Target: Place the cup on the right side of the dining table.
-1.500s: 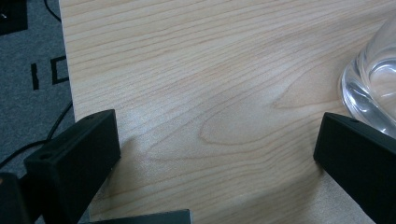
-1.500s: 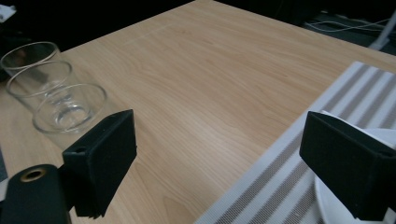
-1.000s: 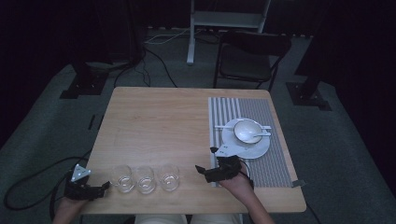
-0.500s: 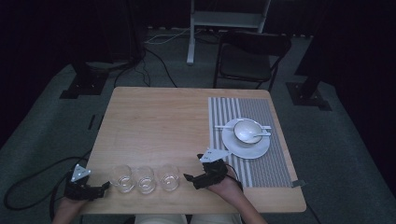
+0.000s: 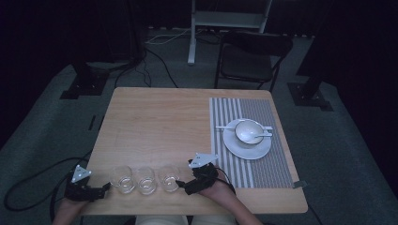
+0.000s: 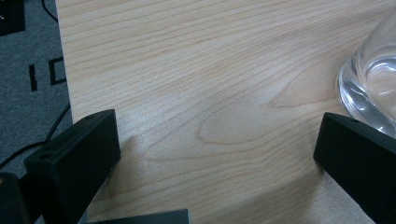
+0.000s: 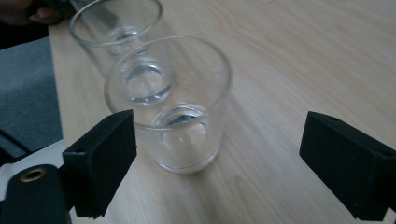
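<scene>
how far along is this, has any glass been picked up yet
Done: a bowl with a spoon sits on a plate on the striped mat. In hand: the right tool is open at the nearest glass, not gripping it. Left: all three glasses stand in a row on the table, and the left tool is open beside the end glass.
</scene>
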A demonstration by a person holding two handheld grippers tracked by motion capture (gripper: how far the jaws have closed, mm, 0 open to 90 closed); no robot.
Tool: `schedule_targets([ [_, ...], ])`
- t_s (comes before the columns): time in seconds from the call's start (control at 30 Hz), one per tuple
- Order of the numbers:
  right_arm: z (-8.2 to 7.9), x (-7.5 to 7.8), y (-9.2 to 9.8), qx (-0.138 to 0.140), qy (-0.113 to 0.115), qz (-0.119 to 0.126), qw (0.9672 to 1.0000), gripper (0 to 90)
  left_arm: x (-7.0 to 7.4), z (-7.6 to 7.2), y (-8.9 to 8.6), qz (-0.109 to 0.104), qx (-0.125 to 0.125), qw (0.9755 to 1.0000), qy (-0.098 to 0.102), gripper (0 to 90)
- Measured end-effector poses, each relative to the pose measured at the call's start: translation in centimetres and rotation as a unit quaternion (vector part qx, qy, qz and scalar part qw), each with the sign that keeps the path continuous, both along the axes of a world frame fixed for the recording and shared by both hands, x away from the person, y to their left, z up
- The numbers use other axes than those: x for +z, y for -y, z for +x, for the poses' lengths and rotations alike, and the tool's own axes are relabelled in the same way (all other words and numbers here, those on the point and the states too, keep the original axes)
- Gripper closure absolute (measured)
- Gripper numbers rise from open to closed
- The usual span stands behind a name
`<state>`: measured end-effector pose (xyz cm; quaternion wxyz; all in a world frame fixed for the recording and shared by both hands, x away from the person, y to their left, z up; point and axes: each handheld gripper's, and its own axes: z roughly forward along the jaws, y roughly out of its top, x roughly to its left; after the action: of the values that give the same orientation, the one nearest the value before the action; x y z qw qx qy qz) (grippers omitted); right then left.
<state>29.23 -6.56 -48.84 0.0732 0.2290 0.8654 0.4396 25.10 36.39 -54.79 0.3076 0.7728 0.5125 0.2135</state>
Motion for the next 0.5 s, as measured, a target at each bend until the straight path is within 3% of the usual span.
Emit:
schedule_targets([
  [0.5, -0.7, -1.1, -2.8, 0.034, -0.004, -0.014, 0.9993, 10.5, 0.0, 0.0, 0.0, 0.000, -0.001, 1.0000, 0.000, 0.8],
])
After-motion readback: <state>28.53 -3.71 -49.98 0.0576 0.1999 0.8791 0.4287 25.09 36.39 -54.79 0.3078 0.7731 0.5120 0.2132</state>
